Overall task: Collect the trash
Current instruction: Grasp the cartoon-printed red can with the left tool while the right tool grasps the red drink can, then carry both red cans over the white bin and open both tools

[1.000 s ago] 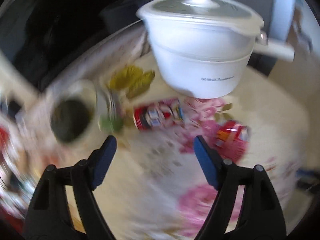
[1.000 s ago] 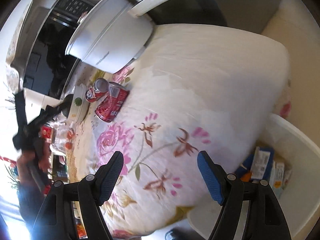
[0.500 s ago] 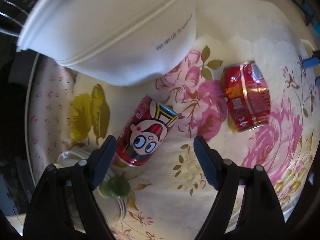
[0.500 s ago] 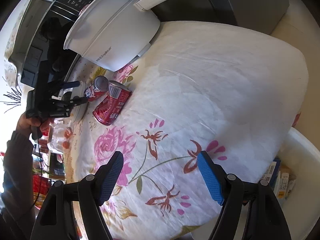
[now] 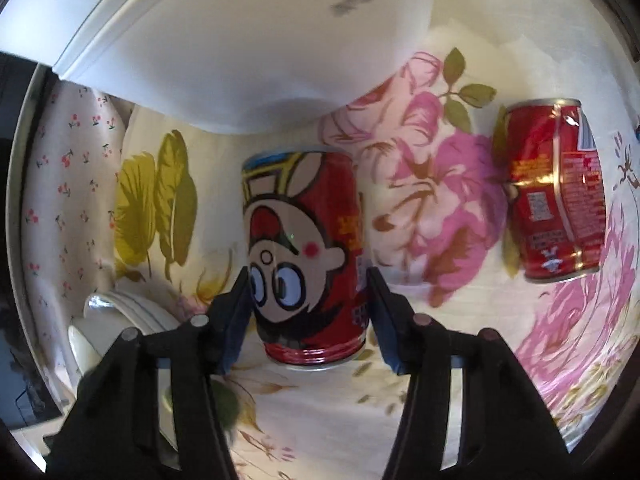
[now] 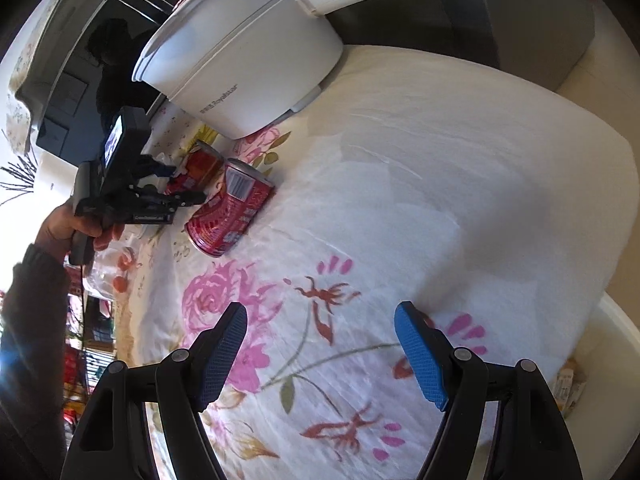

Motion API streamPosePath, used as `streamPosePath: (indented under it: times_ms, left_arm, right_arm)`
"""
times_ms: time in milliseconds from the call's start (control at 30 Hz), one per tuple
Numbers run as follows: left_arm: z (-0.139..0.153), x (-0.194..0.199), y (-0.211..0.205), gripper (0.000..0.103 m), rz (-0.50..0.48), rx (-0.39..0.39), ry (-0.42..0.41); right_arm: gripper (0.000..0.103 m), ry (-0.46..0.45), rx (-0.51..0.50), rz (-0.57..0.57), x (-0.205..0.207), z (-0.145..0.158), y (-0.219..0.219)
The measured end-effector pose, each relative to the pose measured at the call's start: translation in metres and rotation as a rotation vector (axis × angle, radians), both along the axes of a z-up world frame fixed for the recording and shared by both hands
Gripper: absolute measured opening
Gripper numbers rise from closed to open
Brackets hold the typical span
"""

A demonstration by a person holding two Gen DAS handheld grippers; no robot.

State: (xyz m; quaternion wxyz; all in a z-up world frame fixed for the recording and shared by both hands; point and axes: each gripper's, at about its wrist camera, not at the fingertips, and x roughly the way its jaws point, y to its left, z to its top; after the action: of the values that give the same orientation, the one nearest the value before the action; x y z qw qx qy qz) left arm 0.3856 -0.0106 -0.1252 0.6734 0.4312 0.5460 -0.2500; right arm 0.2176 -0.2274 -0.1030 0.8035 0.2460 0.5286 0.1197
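Left gripper (image 5: 306, 280) pinches the cartoon can (image 5: 304, 252) lying on the floral tabletop (image 6: 440, 184) beside the pot (image 6: 240, 60), dented can (image 5: 556, 188) nearby, right gripper (image 6: 320, 344) hovering wide.

Table covered with a cream floral-print cloth (image 6: 460, 168). Large white lidded electric pot with long handle (image 6: 248, 64) at the far end. Just before the pot: red cartoon-face drink can (image 5: 306, 256), lying; beside it, dented red drink can (image 5: 554, 192), lying. Left of the pot: stacked white dishes (image 5: 120, 320).
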Motion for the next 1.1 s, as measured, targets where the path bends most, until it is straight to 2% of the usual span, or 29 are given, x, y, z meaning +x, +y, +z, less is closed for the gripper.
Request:
streamPosePath:
  times_ms: [67, 133, 233, 433, 567, 667, 833, 867, 933, 967, 1100]
  left_arm:
    - [0.0, -0.007, -0.004, 0.056, 0.02, 0.006, -0.02]
    - [0.001, -0.005, -0.005, 0.056, 0.115, -0.01, -0.027]
    - [0.005, -0.007, 0.002, 0.056, 0.218, -0.111, 0.01]
    - [0.012, -0.038, 0.021, 0.055, 0.404, -0.2, -0.027]
    - [0.017, -0.059, 0.042, 0.055, 0.533, -0.282, -0.061]
    - [0.018, -0.074, 0.05, 0.055, 0.62, -0.353, -0.044]
    - [0.018, -0.096, 0.07, 0.055, 0.726, -0.396, -0.062]
    - [0.019, -0.1, 0.074, 0.055, 0.742, -0.398, -0.065]
    - [0.02, -0.106, 0.079, 0.055, 0.768, -0.398, -0.067]
    - [0.021, -0.111, 0.083, 0.055, 0.787, -0.408, -0.064]
    - [0.028, -0.13, 0.093, 0.055, 0.844, -0.446, -0.054]
  right_arm:
    - [0.078, 0.0, 0.03, -0.009, 0.009, 0.002, 0.001]
    - [0.078, 0.006, 0.055, -0.009, 0.024, 0.003, 0.007]
    - [0.078, 0.02, 0.142, -0.015, 0.045, 0.003, 0.013]
    - [0.078, 0.102, 0.271, -0.064, 0.08, -0.011, 0.033]
    - [0.078, 0.12, 0.244, -0.092, 0.093, -0.014, 0.05]
    - [0.077, 0.149, 0.284, -0.148, 0.1, -0.023, 0.06]
    - [0.075, 0.17, 0.247, -0.192, 0.125, -0.023, 0.085]
    - [0.072, 0.168, 0.209, -0.184, 0.129, -0.02, 0.092]
    - [0.055, 0.166, 0.096, -0.168, 0.135, -0.015, 0.106]
    - [0.039, 0.17, 0.086, -0.162, 0.134, -0.019, 0.108]
    - [0.038, 0.169, 0.099, -0.145, 0.128, -0.02, 0.107]
